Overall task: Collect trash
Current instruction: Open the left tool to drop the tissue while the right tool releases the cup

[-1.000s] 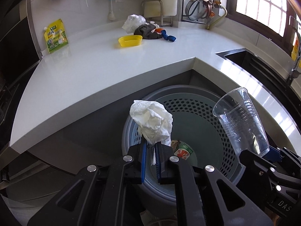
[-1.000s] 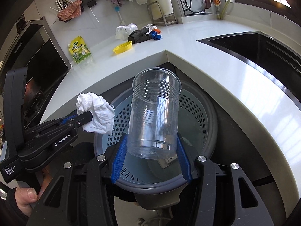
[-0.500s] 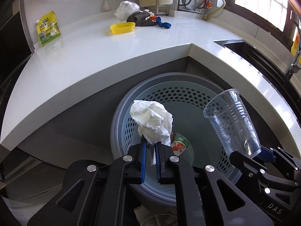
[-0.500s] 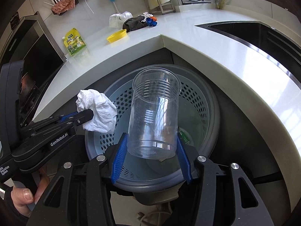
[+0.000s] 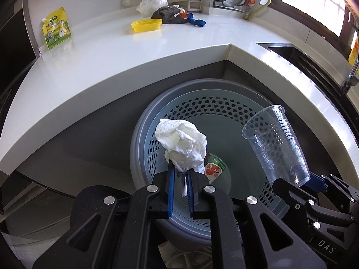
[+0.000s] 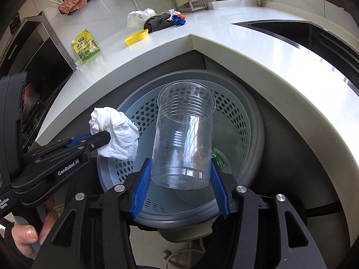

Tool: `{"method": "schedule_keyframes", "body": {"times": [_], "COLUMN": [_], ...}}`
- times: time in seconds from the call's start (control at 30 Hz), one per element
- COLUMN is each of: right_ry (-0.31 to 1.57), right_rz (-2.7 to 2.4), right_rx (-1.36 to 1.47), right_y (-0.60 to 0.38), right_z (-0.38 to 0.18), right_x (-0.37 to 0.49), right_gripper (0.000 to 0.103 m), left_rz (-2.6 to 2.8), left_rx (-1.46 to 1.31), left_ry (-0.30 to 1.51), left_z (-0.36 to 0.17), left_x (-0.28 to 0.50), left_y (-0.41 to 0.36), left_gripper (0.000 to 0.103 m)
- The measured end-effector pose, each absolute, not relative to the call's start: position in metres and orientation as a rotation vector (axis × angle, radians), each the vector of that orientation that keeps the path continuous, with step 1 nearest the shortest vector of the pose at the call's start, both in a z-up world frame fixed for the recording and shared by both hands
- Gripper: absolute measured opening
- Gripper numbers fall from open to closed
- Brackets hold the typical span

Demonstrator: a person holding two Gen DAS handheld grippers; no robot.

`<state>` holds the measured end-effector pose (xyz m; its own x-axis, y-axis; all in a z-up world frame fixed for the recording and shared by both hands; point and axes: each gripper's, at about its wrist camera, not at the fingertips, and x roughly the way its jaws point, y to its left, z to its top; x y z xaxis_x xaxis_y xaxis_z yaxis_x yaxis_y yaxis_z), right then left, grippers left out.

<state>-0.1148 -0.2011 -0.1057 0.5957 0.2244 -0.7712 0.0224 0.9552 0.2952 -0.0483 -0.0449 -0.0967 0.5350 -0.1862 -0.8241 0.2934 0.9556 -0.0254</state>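
The left gripper is pinching a crumpled white paper tissue between nearly closed jaws, holding it over the near rim of the round grey perforated plastic bin. It looks poised for a straight drop. The right gripper is clamping the base of a clear ribbed plastic cup, its jaws standing about half spread around it, mouth tilted away over the bin's opening, probably so it falls inside when released. A red-and-green printed packet is already lying on the bin floor. Beyond, the white corner table is carrying a yellow shallow plastic dish, a dark cloth heap and a yellow-green pouch leaning on the wall.

Compared with a second ago, both grippers are tipping further downward, so the bin is filling more of each view; the grips look unchanged.
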Motion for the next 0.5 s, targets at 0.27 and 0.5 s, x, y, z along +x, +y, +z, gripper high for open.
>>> {"method": "schedule_keyframes", "body": {"times": [0.27, 0.5], "right_ry": [0.933, 0.907], "right_rz": [0.123, 0.128], "right_rx": [0.292, 0.315], "right_y": [-0.2013, -0.2070], "right_z": [-0.1077, -0.1030], "right_x": [-0.1122, -0.1169], "right_gripper": [0.050, 0.052], "left_rz": [-0.282, -0.279], "left_rx": [0.112, 0.083], "left_ry": [0.971, 0.958], "left_z": [-0.0976, -0.0948], "left_x": [-0.0463, -0.0474], "left_y": [-0.0426, -0.0375], "left_gripper": [0.013, 0.045]}}
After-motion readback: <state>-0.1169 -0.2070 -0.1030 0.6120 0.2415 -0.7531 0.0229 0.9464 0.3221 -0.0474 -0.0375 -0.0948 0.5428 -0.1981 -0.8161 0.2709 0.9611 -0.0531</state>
